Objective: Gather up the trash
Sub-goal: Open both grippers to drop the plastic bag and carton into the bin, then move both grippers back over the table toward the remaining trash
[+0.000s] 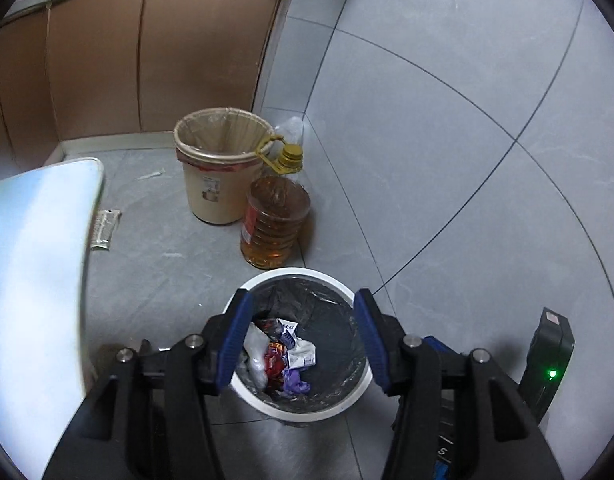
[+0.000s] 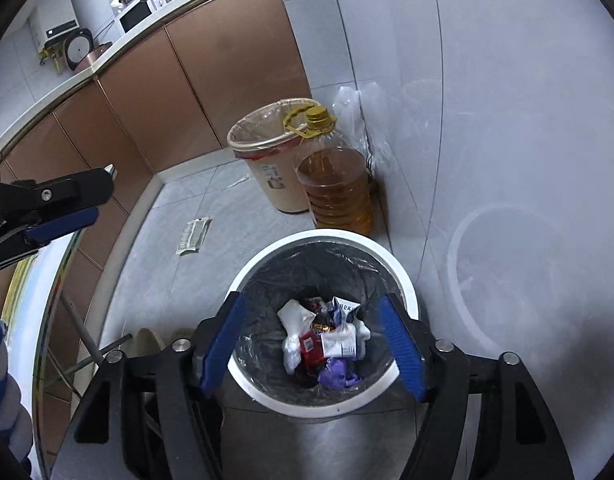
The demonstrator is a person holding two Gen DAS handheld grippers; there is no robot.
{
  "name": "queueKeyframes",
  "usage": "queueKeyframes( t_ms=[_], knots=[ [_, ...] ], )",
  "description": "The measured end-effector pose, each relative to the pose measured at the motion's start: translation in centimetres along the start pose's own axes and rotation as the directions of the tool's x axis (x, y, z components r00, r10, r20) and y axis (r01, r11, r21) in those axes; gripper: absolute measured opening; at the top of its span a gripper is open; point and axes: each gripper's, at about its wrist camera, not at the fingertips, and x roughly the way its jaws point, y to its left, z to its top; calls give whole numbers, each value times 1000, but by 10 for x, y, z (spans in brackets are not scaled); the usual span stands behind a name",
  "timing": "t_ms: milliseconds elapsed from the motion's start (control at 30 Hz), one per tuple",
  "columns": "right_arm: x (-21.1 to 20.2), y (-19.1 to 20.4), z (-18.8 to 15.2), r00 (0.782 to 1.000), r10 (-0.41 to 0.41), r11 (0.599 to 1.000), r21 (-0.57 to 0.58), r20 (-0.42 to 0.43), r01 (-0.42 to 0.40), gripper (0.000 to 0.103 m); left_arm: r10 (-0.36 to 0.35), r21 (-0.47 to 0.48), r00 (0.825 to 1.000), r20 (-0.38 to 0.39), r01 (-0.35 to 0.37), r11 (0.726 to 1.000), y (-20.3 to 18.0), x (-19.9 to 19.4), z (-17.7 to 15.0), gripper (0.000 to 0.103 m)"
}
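A white-rimmed trash bin (image 1: 349, 292) with a black liner stands on the floor and holds crumpled wrappers and paper (image 1: 285, 354). My left gripper (image 1: 303, 340) hangs open and empty right above it, jaws spread to the bin's width. In the right wrist view the same bin (image 2: 407, 280) and its trash (image 2: 327, 340) lie below my right gripper (image 2: 317, 346), which is also open and empty. The left gripper's fingers (image 2: 63, 220) show at the left edge there. A flat wrapper (image 1: 103, 228) lies on the floor, also seen in the right wrist view (image 2: 193, 236).
A beige lined bin (image 1: 219, 168) and a large bottle of oil (image 1: 275, 220) stand by the tiled wall, next to brown cabinets (image 1: 147, 52). A white table edge (image 1: 39, 260) is at left. A clear plastic bag (image 2: 359, 120) sits behind the bottle.
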Motion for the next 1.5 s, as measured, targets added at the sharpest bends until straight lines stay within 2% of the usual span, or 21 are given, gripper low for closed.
queueKeyframes(
  t_ms=[100,267,400,700,867,933,1000,1033,1133,1233,1300,1500],
  knots=[
    [-13,6,-1,1000,-2,1000,-3,26,2,81,15,-12,999,40,-15,1000,3,-21,-4,51],
    [-49,28,-5,996,16,999,-31,84,-14,88,68,-14,989,134,-67,998,8,-69,-17,51],
    [-89,57,-9,988,28,996,-90,155,-14,89,119,-11,969,217,-119,993,14,-116,-35,51],
    [-182,125,-24,944,101,977,-211,313,-35,97,229,-60,925,304,-222,973,45,-218,-80,51],
    [-228,156,-38,918,153,963,-265,366,-54,99,304,-124,883,358,-278,953,68,-279,-110,51],
    [-243,166,-43,906,178,956,-286,385,-67,100,333,-157,866,373,-295,942,76,-299,-120,56],
    [-256,175,-49,896,197,951,-300,397,-76,102,373,-185,840,395,-324,928,82,-320,-133,62],
    [-261,181,-53,892,207,948,-309,402,-81,102,398,-201,824,404,-344,917,86,-331,-141,63],
    [-277,195,-63,878,232,937,-339,420,-85,102,444,-241,792,419,-374,895,96,-352,-159,66],
    [-290,209,-77,866,246,925,-374,435,-74,103,503,-288,751,428,-414,864,105,-372,-177,71],
    [-295,214,-84,862,265,918,-387,431,-88,103,533,-314,726,435,-433,845,108,-385,-190,73],
    [-302,228,-105,869,300,894,-433,393,-113,103,599,-375,672,436,-470,799,119,-413,-217,75]
  ],
)
